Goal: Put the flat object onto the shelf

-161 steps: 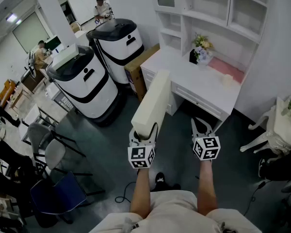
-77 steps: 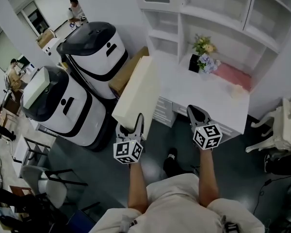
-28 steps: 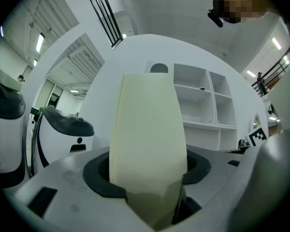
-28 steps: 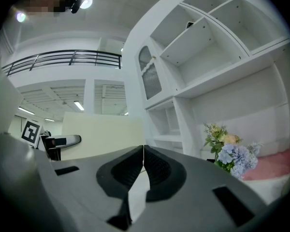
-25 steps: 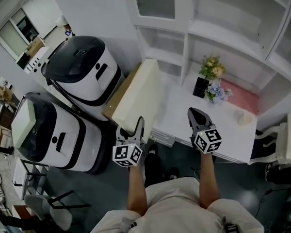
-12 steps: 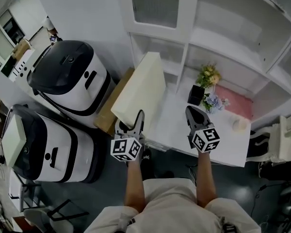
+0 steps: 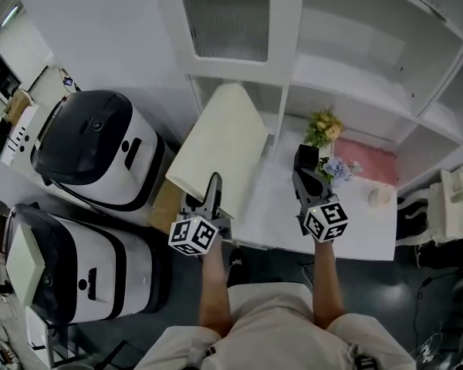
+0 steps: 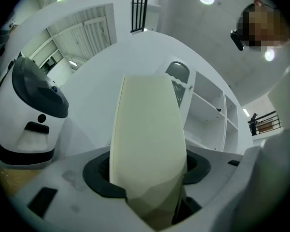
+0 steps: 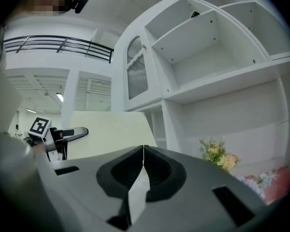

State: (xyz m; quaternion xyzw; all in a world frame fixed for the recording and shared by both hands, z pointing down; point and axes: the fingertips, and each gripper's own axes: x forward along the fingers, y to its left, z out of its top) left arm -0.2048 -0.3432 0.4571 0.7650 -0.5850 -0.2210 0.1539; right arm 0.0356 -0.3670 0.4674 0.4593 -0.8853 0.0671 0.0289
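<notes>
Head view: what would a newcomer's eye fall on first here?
A large cream flat board, clamped in the left gripper, reaches toward the white shelf unit at centre. At left stand two bulky black-and-white machines; small flowers sit on the desk near the shut, empty right gripper.

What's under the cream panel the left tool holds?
Below the cream panel, gripped by the left tool: the left end of the white desk and a corner of a brown box. The rest of the box and the desk's left edge are covered.
</notes>
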